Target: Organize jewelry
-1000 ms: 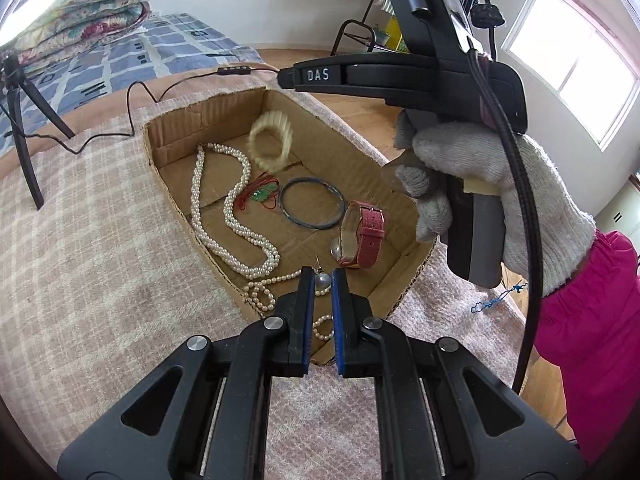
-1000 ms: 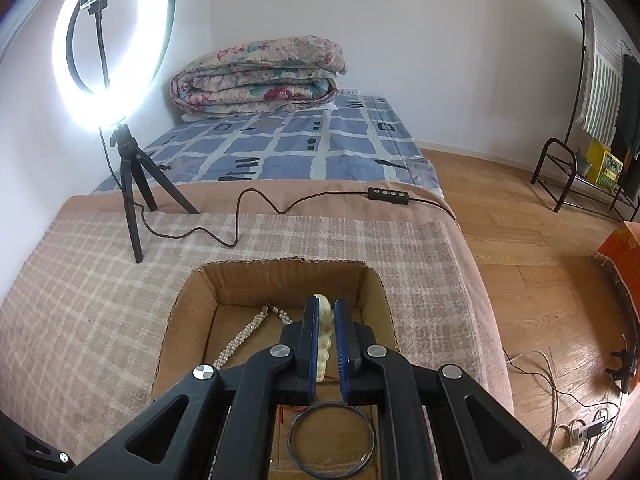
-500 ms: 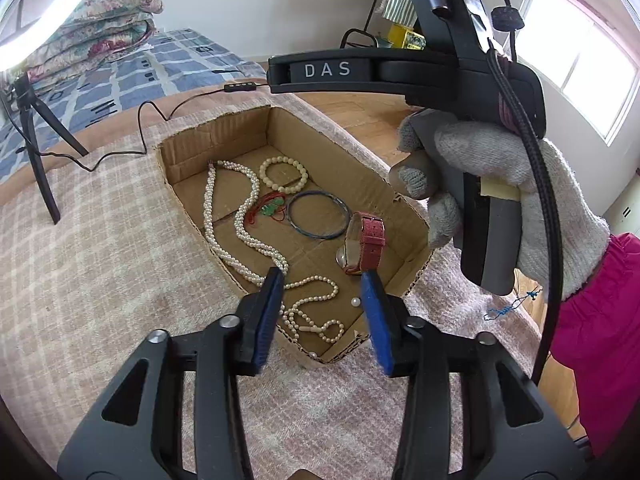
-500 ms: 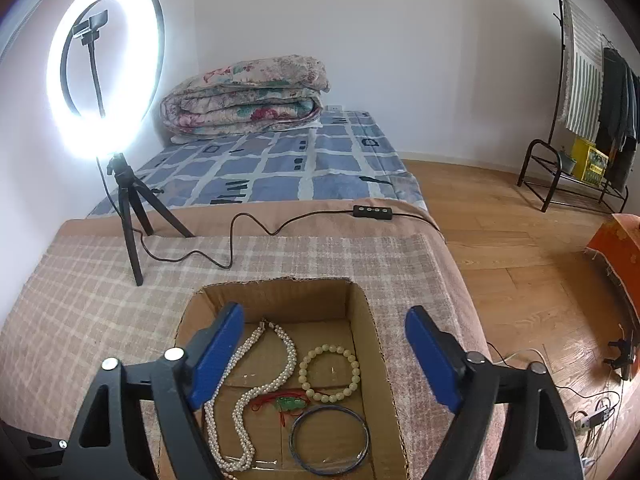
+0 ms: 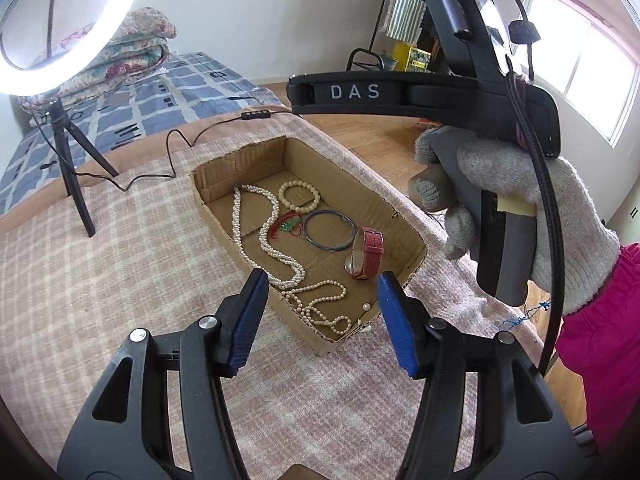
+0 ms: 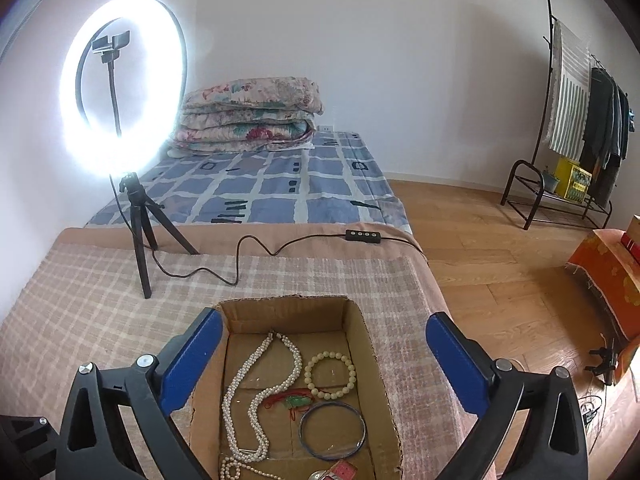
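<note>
A cardboard box (image 5: 402,220) sits sunk in the checked cloth. In it lie a long pearl necklace (image 5: 269,236), a cream bead bracelet (image 5: 299,196), a red cord with a green pendant (image 5: 289,226), a dark bangle (image 5: 329,235), a red-strap watch (image 5: 365,254) and a small pearl earring (image 5: 365,306). My left gripper (image 5: 320,312) is open and empty above the box's near end. My right gripper (image 6: 320,364) is open and empty above the box (image 6: 362,334); its body (image 5: 496,128) shows in a gloved hand. The bracelet (image 6: 330,376), necklace (image 6: 256,396) and bangle (image 6: 332,430) lie below it.
A lit ring light on a tripod (image 6: 138,232) stands on the cloth at back left, its cable and switch (image 6: 363,236) trailing right. A folded quilt (image 6: 248,116) lies on the bed behind. The cloth's right edge drops to wood floor (image 6: 500,292).
Both grippers opened and drew back upward. The right one let go of the cream bead bracelet and the left one the pearl earring; both now lie in the box.
</note>
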A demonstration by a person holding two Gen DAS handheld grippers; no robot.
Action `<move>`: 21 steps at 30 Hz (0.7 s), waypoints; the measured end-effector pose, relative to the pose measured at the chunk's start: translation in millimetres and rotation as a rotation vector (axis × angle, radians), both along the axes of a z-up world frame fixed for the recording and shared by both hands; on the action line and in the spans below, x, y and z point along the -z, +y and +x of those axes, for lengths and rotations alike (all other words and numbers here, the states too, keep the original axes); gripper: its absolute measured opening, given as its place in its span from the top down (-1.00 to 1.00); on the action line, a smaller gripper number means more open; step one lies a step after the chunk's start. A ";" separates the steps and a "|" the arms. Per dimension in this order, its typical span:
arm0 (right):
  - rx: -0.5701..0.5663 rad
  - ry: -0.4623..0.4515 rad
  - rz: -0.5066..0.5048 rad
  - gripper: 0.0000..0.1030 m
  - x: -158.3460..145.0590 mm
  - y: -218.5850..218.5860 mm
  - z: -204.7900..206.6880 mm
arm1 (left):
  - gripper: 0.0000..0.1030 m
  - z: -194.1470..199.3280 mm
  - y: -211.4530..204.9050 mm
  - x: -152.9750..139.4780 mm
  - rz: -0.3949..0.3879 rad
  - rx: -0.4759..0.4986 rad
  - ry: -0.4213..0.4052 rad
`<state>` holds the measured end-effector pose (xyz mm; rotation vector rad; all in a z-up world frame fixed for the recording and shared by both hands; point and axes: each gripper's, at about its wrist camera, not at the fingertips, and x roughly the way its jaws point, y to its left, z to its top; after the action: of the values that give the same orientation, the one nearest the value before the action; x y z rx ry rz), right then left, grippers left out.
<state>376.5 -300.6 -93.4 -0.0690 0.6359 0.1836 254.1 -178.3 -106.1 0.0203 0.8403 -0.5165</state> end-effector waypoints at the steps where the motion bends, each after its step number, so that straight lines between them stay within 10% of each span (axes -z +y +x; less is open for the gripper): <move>1: 0.000 -0.001 -0.003 -0.99 -2.2 1.3 -2.7 | -0.13 -2.3 2.2 -2.4 -0.001 -0.002 -0.004; 21: 0.026 -0.069 0.010 -0.99 -54.9 25.9 -100.9 | -0.43 -64.8 55.4 -44.6 0.007 -0.046 -0.121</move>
<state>275.6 -274.7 -38.5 -0.0575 0.5671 0.1587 189.3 -122.9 -61.6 0.0380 0.7223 -0.4646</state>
